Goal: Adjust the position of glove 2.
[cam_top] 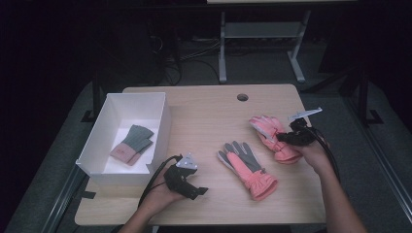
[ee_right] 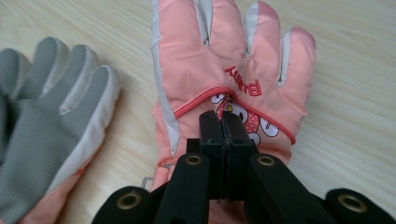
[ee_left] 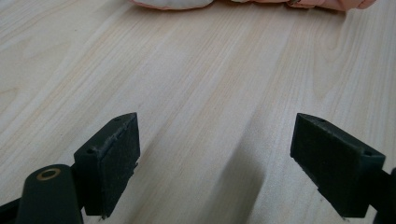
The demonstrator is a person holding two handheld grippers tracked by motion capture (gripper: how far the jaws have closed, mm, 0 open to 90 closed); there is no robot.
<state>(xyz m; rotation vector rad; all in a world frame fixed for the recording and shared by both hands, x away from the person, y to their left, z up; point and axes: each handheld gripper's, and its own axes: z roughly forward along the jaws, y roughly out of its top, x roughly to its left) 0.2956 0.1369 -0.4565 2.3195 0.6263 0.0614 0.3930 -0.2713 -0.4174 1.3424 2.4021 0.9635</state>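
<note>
Two ski gloves on a wooden table, a white box to the left.

The white box (cam_top: 104, 131) at the table's (cam_top: 204, 116) left edge holds a folded grey-pink knit glove (cam_top: 132, 144); a palm-up grey glove (cam_top: 245, 167) lies between the grippers. The right gripper (ee_right: 219, 122), jaws pressed together, pinches the back of the pink glove (ee_right: 224, 60), which lies flat at the table's right, fingers spread, cartoon print showing. The left gripper (ee_left: 215, 154) hovers wide apart over bare wood.
</note>
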